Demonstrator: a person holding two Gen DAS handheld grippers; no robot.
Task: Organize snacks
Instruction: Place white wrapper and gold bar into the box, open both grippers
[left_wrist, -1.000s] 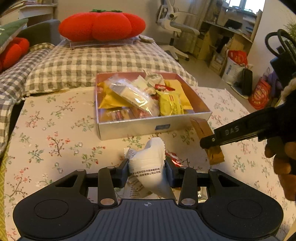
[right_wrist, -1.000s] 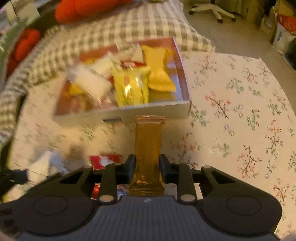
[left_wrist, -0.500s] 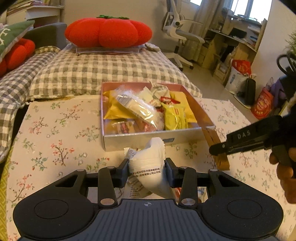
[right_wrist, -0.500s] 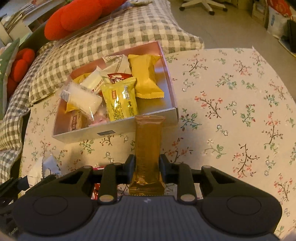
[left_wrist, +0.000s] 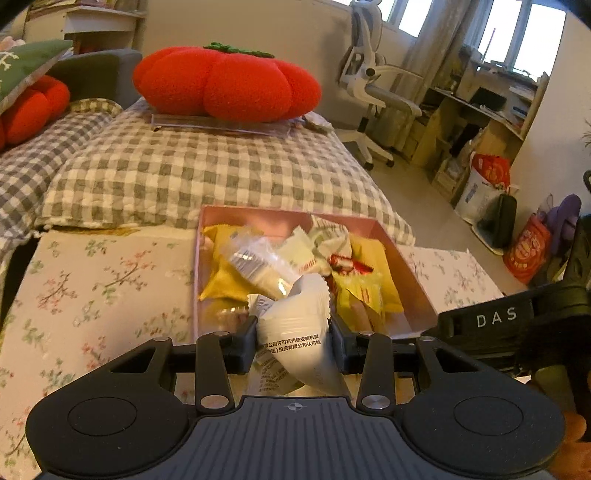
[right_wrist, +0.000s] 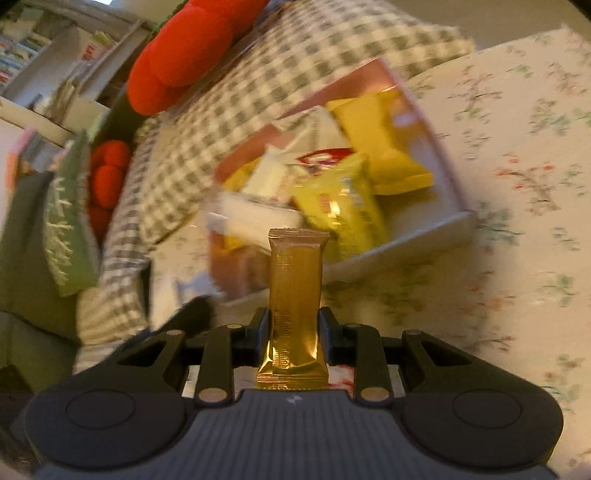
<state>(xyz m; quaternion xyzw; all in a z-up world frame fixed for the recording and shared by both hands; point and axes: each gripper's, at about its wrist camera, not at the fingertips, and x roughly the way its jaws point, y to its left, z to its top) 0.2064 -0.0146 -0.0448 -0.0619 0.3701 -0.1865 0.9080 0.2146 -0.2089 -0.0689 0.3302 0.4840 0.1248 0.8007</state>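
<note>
Left hand-held gripper (left_wrist: 294, 338) is clamped down on a white snack packet (left_wrist: 295, 325) with black print across it, squeezed between both fingers with its crimped top sticking up. That packet is right over the near edge of the pink box (left_wrist: 413, 288), which sits on the table (left_wrist: 96, 280) with its floral cloth.

Right hand-held gripper (right_wrist: 293, 328) is closed tight on a gold wrapped bar (right_wrist: 295, 291), held upright with the sealed end pointing away. From that camera the bar lines up with the near wall of the pink box (right_wrist: 417, 240), though the frame is pretty blurry so I can't say whether it's over the box or just short of it. In the left view, the right hand-held gripper (left_wrist: 491, 321) pokes in from the right, near the box's near right corner.

Inside the box there's a pile: yellow packets (right_wrist: 343, 206) toward the right, a clear bag of something white (left_wrist: 258, 264) in the middle, and a red and white wrapper (left_wrist: 343, 263) between them.

Past the far end of the table is a bed with a grey checked blanket (left_wrist: 207, 177), and a big red tomato-shaped cushion (left_wrist: 225, 85) sits on it. Off to the far right stands a white office chair (left_wrist: 373, 88).
</note>
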